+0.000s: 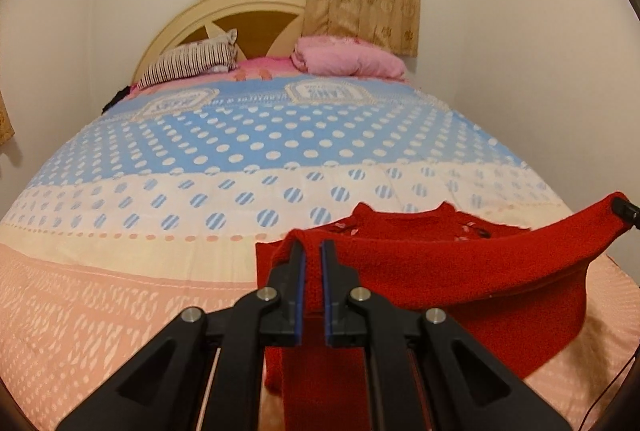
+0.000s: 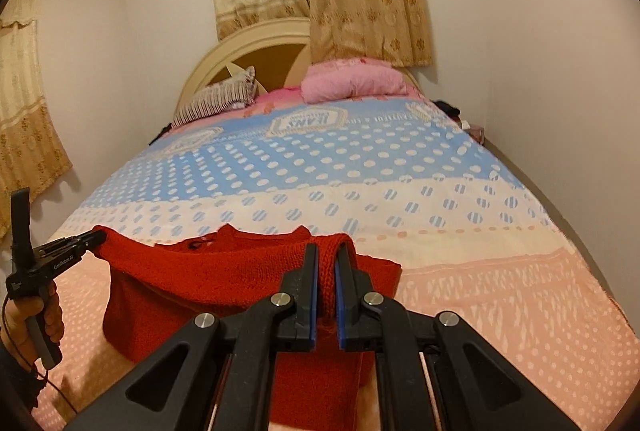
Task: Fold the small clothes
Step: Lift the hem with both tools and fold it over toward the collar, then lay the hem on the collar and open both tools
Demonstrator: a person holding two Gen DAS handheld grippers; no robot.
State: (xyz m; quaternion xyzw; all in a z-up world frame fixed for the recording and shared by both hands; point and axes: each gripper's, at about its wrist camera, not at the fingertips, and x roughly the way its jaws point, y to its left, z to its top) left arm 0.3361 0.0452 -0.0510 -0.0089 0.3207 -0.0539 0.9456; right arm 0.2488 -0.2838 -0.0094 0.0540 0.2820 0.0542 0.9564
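The left gripper [image 2: 94,237], seen from the right wrist camera, carries small white lettering on its black side that seems to read "GenRobot.AI". The bedspread [image 2: 360,167] bears upside-down printed badges, one reading roughly "JEANS", and a line of lettering beside them too blurred to read.
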